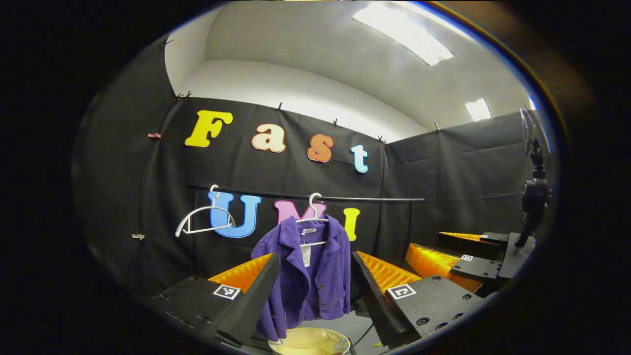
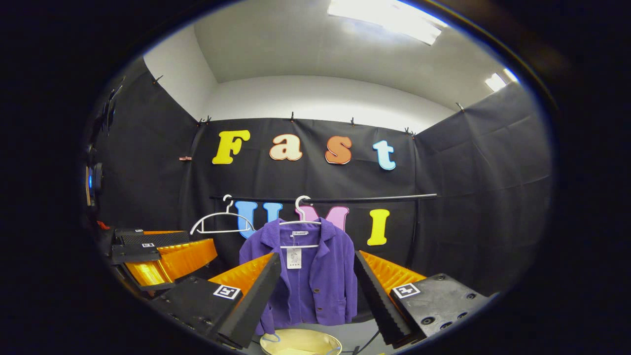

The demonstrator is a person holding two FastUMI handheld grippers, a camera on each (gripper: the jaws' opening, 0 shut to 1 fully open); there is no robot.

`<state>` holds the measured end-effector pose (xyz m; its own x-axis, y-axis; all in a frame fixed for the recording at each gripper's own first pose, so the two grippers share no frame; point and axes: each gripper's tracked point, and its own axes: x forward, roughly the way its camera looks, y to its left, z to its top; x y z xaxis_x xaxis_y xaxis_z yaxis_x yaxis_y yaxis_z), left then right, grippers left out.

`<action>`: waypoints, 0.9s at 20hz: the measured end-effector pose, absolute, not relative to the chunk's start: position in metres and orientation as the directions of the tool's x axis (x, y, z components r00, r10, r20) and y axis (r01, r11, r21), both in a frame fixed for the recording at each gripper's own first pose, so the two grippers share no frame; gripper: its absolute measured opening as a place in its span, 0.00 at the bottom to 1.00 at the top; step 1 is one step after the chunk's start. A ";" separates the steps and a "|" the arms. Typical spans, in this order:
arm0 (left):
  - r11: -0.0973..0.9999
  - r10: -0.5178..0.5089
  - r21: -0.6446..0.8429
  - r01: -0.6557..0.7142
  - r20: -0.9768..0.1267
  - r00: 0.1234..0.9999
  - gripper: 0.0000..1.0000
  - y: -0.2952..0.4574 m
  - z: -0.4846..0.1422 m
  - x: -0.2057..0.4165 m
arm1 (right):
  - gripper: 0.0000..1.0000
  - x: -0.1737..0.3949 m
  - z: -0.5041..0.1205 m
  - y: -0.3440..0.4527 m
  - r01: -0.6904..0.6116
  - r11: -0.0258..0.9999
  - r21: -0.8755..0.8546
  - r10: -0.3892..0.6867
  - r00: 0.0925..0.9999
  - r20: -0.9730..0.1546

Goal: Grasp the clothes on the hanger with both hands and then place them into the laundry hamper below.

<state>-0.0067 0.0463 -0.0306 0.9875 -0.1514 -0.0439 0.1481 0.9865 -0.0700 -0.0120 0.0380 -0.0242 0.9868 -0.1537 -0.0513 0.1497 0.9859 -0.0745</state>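
Observation:
A purple jacket [image 1: 315, 276] [image 2: 310, 276] hangs on a white hanger [image 1: 313, 213] [image 2: 299, 217] from a black rail [image 1: 305, 197] [image 2: 345, 199]. Below it stands a round yellow hamper [image 1: 309, 341] [image 2: 300, 342], seen partly. My left gripper [image 1: 315, 291] is open, its fingers framing the jacket from a distance with nothing between them. My right gripper [image 2: 313, 291] is open too and holds nothing, also short of the jacket. The right gripper [image 1: 458, 256] shows at the right of the left gripper view. The left gripper [image 2: 153, 251] shows at the left of the right gripper view.
An empty white hanger [image 1: 204, 219] [image 2: 221, 222] hangs on the rail left of the jacket. A dark camera stand [image 1: 535, 192] rises at the far right in the left gripper view. Black cloth walls close the booth on three sides.

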 end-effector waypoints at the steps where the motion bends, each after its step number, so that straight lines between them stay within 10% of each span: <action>1: 0.985 -0.159 -0.077 0.155 -0.048 0.986 0.92 0.048 -0.033 -0.006 | 0.95 -0.012 -0.026 0.039 0.157 0.984 -0.084 -0.162 0.985 -0.058; 18: 0.993 0.031 -0.112 -0.044 -0.114 0.993 0.90 0.042 -0.135 0.168 | 0.96 0.187 -0.133 -0.006 -0.020 0.999 0.046 0.026 0.990 -0.136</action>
